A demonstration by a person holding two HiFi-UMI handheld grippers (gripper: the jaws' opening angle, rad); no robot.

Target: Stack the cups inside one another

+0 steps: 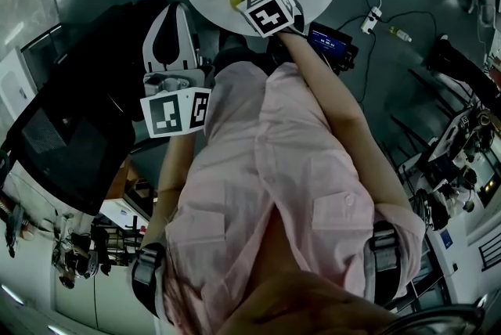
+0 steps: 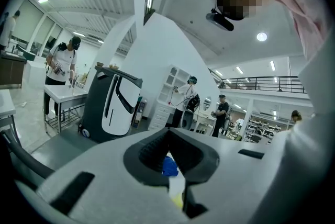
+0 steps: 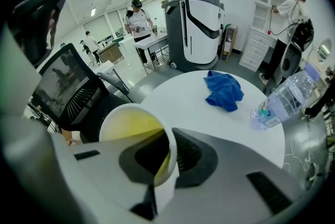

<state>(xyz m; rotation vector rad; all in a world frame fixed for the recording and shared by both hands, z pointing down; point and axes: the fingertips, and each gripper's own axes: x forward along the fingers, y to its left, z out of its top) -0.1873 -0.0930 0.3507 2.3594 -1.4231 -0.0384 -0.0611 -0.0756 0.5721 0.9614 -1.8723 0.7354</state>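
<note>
**Cup gripped, no mate in sight**

Right gripper (image 3: 168, 152) is clamped on the cup (image 3: 131, 123) wall, one jaw inside and one outside, at the near edge of the table (image 3: 183, 93). Left gripper (image 2: 168, 140) has its jaws together on nothing and sits off the table. Likely the carry step. No second cup shows, so next comes finding one, then lining this cup up over its mouth.

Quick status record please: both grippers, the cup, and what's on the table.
right gripper: fingers shut on the cup's wall
cup: white outside, yellow inside, at the table's near edge
left gripper: fingers together, nothing held, away from the table
table: round, white, with a blue cloth and a plastic bottle on it
</note>
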